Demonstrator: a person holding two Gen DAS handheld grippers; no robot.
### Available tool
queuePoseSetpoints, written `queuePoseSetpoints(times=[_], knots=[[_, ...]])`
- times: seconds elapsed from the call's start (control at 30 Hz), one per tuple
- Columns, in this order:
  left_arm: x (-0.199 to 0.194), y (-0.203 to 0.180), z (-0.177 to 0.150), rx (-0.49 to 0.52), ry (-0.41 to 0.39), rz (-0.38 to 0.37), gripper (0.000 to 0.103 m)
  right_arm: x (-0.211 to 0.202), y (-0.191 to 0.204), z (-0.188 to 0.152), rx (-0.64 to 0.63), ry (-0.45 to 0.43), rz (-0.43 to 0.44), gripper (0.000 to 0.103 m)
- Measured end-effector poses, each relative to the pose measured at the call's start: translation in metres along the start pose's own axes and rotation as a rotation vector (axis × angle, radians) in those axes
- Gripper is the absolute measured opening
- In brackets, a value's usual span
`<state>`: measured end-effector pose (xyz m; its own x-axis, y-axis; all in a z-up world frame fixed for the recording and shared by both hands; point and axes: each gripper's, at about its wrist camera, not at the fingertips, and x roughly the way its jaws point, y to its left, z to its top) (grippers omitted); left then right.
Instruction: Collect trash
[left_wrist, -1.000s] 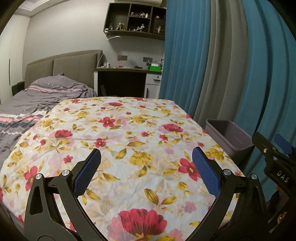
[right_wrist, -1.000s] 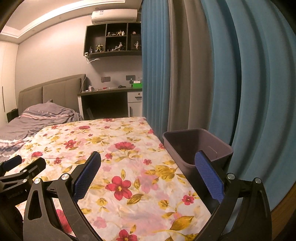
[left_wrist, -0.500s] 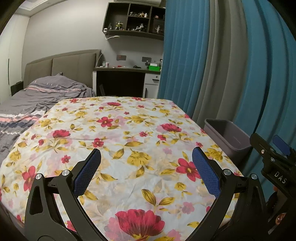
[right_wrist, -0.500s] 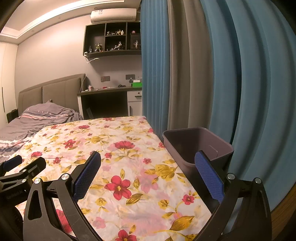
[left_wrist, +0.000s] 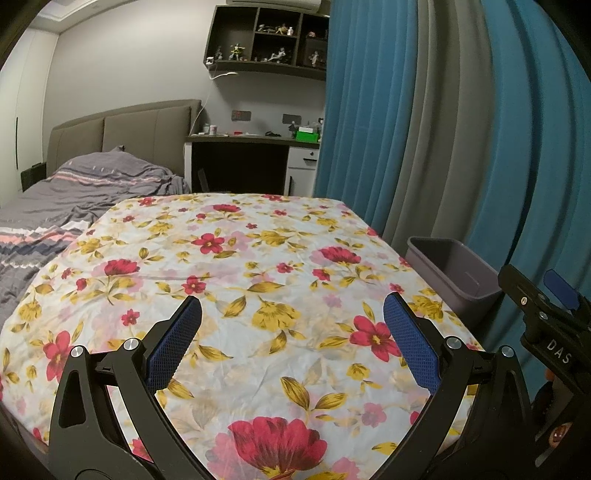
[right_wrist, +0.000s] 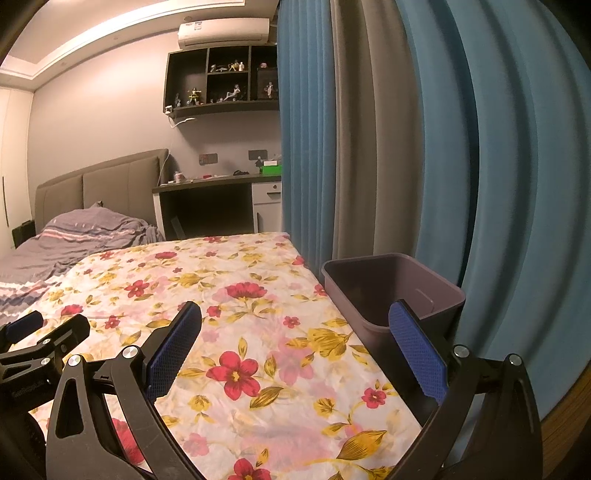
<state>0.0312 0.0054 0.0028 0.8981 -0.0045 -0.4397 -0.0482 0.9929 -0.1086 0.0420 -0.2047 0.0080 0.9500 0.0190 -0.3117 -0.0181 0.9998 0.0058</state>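
Left wrist view: left gripper (left_wrist: 291, 319) hovers over the floral cloth (left_wrist: 258, 280) on the tabletop, jaws spread wide, nothing between them. No trash shows anywhere on the cloth. Purple bin (left_wrist: 452, 271) stands just beside the right edge, against the curtain (left_wrist: 424, 129). Right wrist view: right gripper (right_wrist: 293, 326) also released and empty, its right finger overlapping the bin in view. What shows of the bin's inside looks bare, the bottom hidden. Judgement: either collecting has not begun or nothing is left; cannot tell which.
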Motion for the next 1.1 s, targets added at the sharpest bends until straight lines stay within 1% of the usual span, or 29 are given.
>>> queuePoseSetpoints(times=[1.1], knots=[[0.0007,-0.0040,0.0002,0.000,0.001,-0.004,0.097,0.0003,-0.0031,0.0001,0.003,0.000,-0.001,0.098]])
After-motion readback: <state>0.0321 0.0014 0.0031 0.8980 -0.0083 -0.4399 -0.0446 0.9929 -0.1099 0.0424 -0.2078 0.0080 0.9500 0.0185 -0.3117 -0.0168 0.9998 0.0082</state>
